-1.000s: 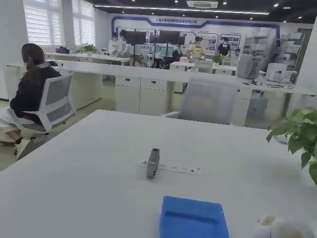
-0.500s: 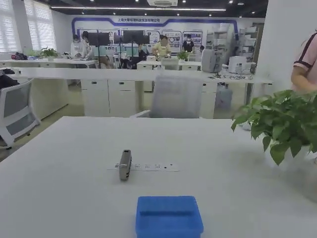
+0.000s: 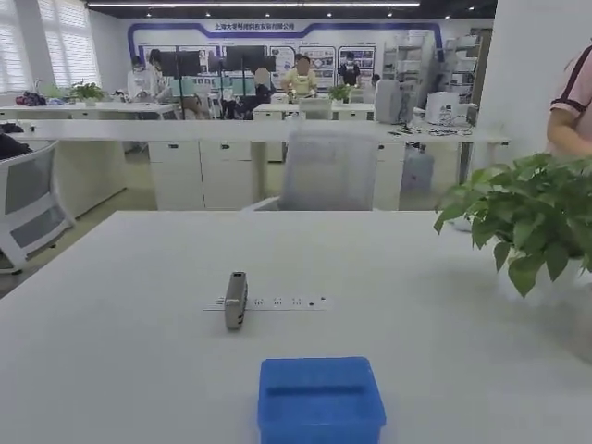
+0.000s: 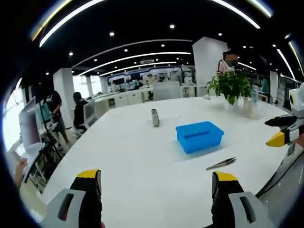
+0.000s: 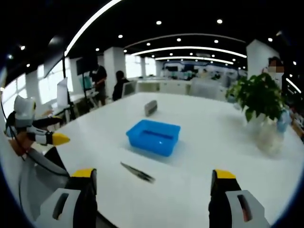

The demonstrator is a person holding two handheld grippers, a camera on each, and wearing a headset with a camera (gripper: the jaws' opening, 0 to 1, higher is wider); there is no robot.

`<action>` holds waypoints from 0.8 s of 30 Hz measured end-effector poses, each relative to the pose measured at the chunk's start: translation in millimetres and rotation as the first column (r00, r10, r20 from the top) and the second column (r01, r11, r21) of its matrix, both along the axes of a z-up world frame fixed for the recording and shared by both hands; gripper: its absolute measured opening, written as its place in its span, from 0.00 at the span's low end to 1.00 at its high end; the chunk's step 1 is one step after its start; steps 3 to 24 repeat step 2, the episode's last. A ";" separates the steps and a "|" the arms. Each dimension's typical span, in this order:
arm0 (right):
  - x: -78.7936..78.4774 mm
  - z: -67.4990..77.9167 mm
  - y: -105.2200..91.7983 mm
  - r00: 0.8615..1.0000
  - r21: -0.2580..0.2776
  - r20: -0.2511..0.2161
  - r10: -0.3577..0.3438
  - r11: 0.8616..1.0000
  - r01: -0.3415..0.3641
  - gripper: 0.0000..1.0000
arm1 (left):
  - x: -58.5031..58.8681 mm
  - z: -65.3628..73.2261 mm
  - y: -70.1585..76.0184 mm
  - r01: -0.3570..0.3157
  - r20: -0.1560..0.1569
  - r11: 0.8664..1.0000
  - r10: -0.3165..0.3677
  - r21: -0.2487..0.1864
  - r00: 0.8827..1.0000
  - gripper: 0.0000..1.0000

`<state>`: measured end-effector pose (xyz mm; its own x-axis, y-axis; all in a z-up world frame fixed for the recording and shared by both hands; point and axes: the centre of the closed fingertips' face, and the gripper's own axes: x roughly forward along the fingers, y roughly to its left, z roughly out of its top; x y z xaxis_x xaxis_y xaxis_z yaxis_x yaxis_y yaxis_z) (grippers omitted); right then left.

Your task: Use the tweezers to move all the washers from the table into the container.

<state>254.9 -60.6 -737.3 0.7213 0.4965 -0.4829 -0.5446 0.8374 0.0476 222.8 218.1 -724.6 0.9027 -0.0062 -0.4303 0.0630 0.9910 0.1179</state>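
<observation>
A blue rectangular container (image 3: 321, 400) sits on the white table (image 3: 139, 370), near its front edge. The same container (image 4: 199, 136) lies ahead of my left gripper (image 4: 156, 183), which is open with nothing between its yellow-tipped fingers. Metal tweezers (image 4: 221, 164) lie flat on the table just in front of the container. In the right gripper view the tweezers (image 5: 137, 173) lie between my open, empty right gripper (image 5: 154, 183) and the container (image 5: 153, 136). Both grippers hover over the table's near edge, apart from the tweezers.
A grey adapter (image 3: 236, 300) stands on a built-in socket strip (image 3: 277, 302) beyond the container. A potted plant (image 3: 523, 217) is on the table's right side, with a person (image 3: 573, 102) behind it. An office chair (image 3: 328, 171) stands at the far edge.
The head camera swung to the right and then steadied, which brought the plant into view. Nothing on the table has moved.
</observation>
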 end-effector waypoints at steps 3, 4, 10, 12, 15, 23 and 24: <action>-0.2 -0.6 -1.2 1.000 -0.004 0.001 -0.004 1.000 0.004 0.99 | -0.8 -0.4 -0.2 -0.003 -0.008 1.000 0.003 0.003 1.000 0.99; -0.2 -0.6 -1.2 1.000 -0.004 0.001 -0.004 1.000 0.004 0.99 | -0.8 -0.4 -0.2 -0.003 -0.008 1.000 0.003 0.003 1.000 0.99; -0.2 -0.6 -1.2 1.000 -0.004 0.001 -0.004 1.000 0.004 0.99 | -0.8 -0.4 -0.2 -0.003 -0.008 1.000 0.003 0.003 1.000 0.99; -0.2 -0.6 -1.2 1.000 -0.004 0.001 -0.004 1.000 0.004 0.99 | -0.8 -0.4 -0.2 -0.003 -0.008 1.000 0.003 0.003 1.000 0.99; -0.2 -0.6 -1.2 1.000 -0.004 0.001 -0.004 1.000 0.004 0.99 | -0.8 -0.4 -0.2 -0.003 -0.008 1.000 0.003 0.003 1.000 0.99; -0.2 -0.6 -1.2 1.000 -0.004 0.001 -0.004 1.000 0.004 0.99 | -0.8 -0.4 -0.2 -0.003 -0.008 1.000 0.003 0.003 1.000 0.99; -0.2 -0.6 -1.2 1.000 -0.004 0.001 -0.004 1.000 0.004 0.99 | -0.8 -0.4 -0.2 -0.003 -0.008 1.000 0.003 0.003 1.000 0.99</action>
